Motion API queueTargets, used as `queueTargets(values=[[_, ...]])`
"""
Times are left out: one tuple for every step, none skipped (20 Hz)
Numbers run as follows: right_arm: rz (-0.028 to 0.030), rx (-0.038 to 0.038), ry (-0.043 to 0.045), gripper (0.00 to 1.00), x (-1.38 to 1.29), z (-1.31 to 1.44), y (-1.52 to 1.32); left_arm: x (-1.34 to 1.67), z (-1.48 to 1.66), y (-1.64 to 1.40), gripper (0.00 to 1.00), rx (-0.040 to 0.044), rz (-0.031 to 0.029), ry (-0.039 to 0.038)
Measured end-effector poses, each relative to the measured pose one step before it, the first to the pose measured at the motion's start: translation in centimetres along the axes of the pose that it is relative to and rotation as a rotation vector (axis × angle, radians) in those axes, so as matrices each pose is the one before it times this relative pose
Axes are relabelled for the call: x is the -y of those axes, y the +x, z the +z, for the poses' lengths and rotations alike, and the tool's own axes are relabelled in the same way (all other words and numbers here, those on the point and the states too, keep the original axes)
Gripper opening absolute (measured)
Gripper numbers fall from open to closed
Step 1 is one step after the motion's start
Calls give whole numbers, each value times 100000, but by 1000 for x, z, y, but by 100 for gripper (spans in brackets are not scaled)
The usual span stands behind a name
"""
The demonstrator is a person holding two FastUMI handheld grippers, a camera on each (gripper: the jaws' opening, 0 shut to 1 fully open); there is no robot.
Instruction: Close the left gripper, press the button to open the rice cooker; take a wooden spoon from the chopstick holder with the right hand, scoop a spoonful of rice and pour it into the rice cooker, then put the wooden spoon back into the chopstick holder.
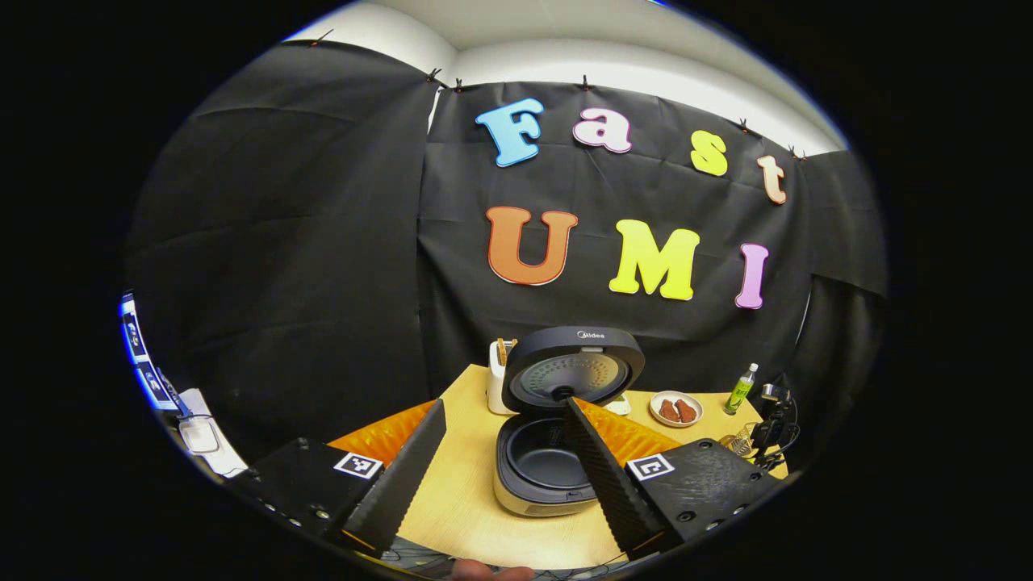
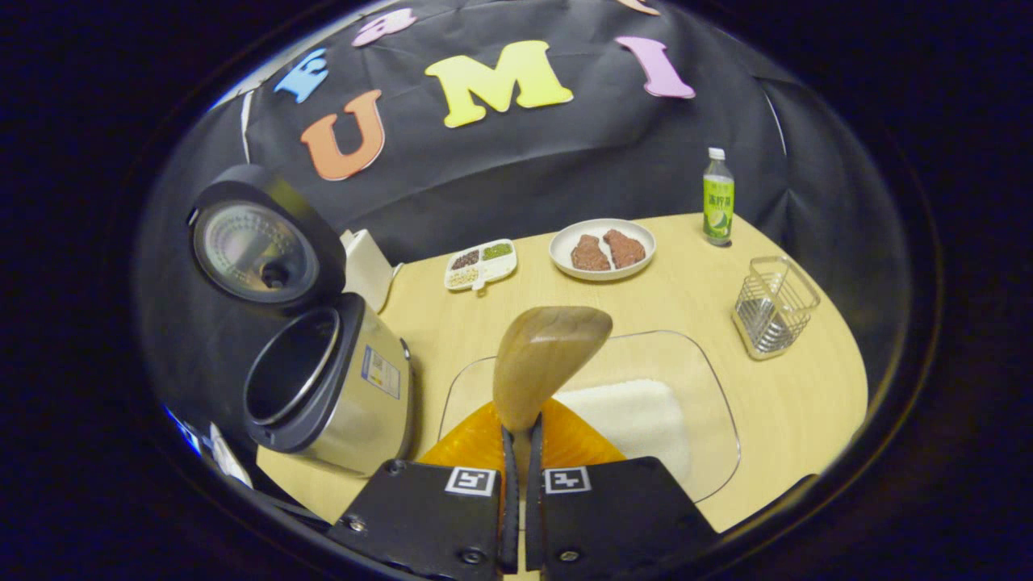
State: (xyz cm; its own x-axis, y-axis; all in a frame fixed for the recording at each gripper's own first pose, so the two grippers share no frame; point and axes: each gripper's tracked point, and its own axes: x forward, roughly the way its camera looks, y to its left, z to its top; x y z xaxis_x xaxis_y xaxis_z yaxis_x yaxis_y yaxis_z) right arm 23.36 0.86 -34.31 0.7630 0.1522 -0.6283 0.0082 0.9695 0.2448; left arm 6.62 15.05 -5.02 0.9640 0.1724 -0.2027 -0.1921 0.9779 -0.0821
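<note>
In the left gripper view, my left gripper (image 1: 500, 452) hung with fingers spread wide before one rice cooker (image 1: 542, 468) — lid up. In the right gripper view, my right gripper (image 2: 521, 452) pinched one wooden spoon (image 2: 545, 359) over the rice (image 2: 637, 420) — two meat pieces (image 2: 607, 250) lay beyond.

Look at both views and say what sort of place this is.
Probably a staged kitchen table in a recording booth: an open rice cooker, a plate of meat and a tray of rice sit before black cloth.
</note>
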Motion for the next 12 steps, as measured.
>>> queueTargets(values=[[2250,-136,3858,9,-98,40,-135,247,45,-195,95,293,-149,42],[3084,-321,4425,9,-224,117,-92,170,-31,-15,95,148,0,324],[2918,-285,5537,9,-223,-28,-121,285,-49,-44,95,13,74,389],[1224,84,4945,8,210,211,-17,365,-78,-176,95,70,-215,81],[754,-61,3430,9,434,129,20,377,-9,-224,95,71,-201,-17],[1384,-104,2976,9,310,115,-55,211,60,-230,95,54,-204,107],[1819,554,3213,8,163,108,-252,294,-86,-133,95,-392,-126,409],[2124,722,3546,8,214,323,-184,232,-114,-234,95,-191,23,643],[1965,537,3176,8,310,226,-65,378,47,-183,95,-106,165,584],[1718,854,3167,8,312,453,-100,314,27,-175,95,-103,282,608],[773,1097,2651,8,434,379,-346,334,-35,-200,95,-201,241,693],[595,1218,2657,9,456,562,-243,433,-169,-150,95,-390,-216,659]])
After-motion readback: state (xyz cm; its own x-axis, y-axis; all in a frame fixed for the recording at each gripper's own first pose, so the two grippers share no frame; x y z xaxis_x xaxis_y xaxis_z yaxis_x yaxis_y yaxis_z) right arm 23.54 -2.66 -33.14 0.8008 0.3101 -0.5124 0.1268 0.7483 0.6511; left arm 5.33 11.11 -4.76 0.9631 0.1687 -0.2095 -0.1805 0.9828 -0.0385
